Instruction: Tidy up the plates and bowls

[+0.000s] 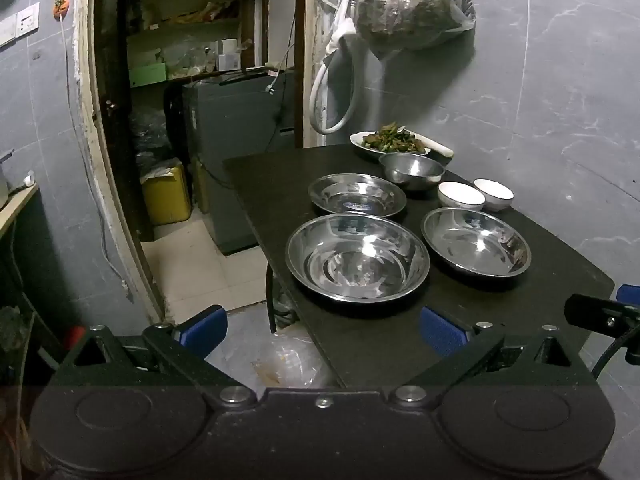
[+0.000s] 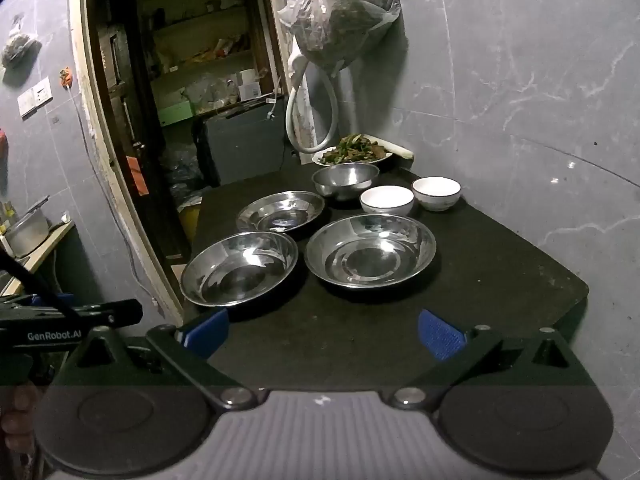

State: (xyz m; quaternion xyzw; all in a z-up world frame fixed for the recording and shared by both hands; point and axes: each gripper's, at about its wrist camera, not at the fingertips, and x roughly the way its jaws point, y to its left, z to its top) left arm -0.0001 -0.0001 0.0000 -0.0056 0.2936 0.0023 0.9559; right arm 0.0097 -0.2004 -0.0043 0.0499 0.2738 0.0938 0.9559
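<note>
My left hand-held gripper (image 1: 324, 330) and right hand-held gripper (image 2: 323, 334) both hang wide open and empty over the near edge of the worktop (image 2: 500, 280). Nothing looks stacked yet, I judge: three steel plates (image 2: 370, 250) lie apart, with a steel bowl (image 2: 346, 180) and two white bowls (image 2: 387, 199) farther back. A dish of food (image 2: 352, 151) sits at the far wall.

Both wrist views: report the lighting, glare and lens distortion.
Left wrist view: dim room, bright glare inside the nearest steel basin, door frame bowed by the fisheye. Right wrist view: same dimness, highlights on the steel basins, dark rounded corners.
</note>
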